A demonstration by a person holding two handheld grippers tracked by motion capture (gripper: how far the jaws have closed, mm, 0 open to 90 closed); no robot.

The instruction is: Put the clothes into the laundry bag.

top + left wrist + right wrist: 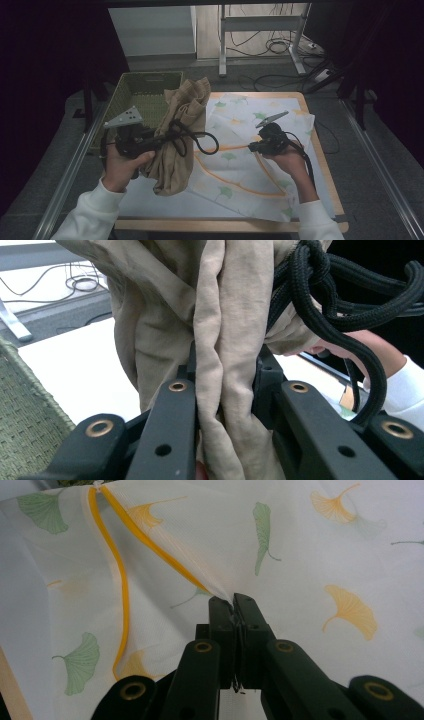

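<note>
Tan cotton, soft and crumpled, made up the garment (181, 135) that the left gripper (150, 142) held bunched above the worktop's (320, 150) left side, just beside the green woven basket (145, 92). Its jaws were clenched on a thick fold of the cloth, with a black drawcord (200, 140) looping loose beside them. It looked light and limp, likely to sag and slide, so a gathered fold seemed the surest hold. The right gripper (256, 146) had its jaws pinched tight on the orange-trimmed edge of a thin white mesh laundry bag (300, 555) printed with ginkgo leaves, lying on the worktop; flimsy, it would probably collapse unless lifted by that edge.
</note>
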